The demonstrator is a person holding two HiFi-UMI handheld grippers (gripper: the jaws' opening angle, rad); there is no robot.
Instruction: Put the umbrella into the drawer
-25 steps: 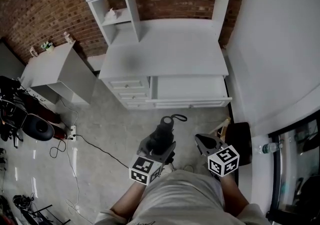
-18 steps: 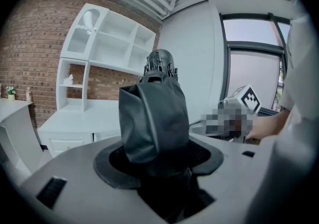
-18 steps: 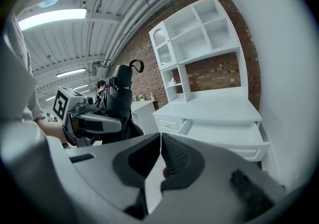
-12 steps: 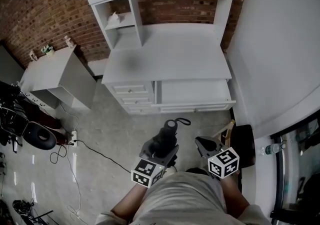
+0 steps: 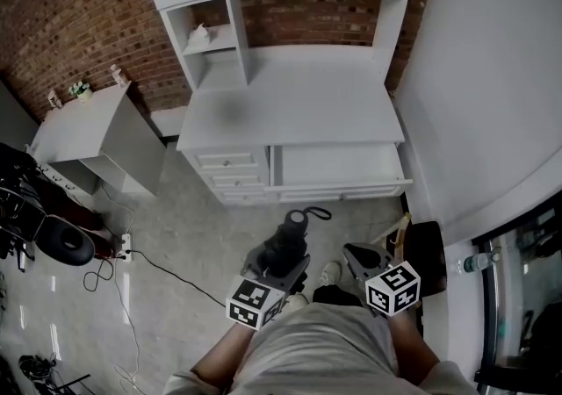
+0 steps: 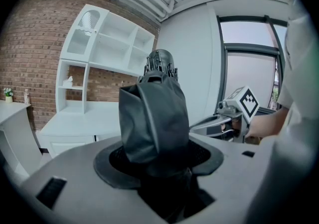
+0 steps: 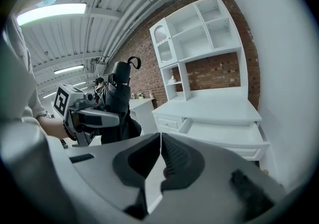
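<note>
We judge the task to be at about its middle. The wide white drawer [image 5: 334, 165] of the white desk already stands pulled out, and nothing shows inside it. The black folded umbrella [image 5: 286, 240] is off the grey floor [image 5: 193, 235] and in the air in front of us, well apart from the drawer and on the near side of it. What is left, as we read it, is to carry the umbrella over the open drawer, lay it down inside and let go.

The left tool [image 5: 281, 263] is clenched on the umbrella, gripping the bunched fabric low on its body. The right tool [image 7: 160, 139] holds nothing, its jaws pressed together, and it hangs just beside the left one.

In the right gripper view the umbrella's long axis stands nearer upright than level. The end with the thin cord loop [image 5: 314, 211] is uppermost and leans towards the desk's tabletop [image 5: 299, 104], while the other end hangs below the jaws. We judge that it must be tipped towards level, with its length along the drawer's width, before it fits.
</note>
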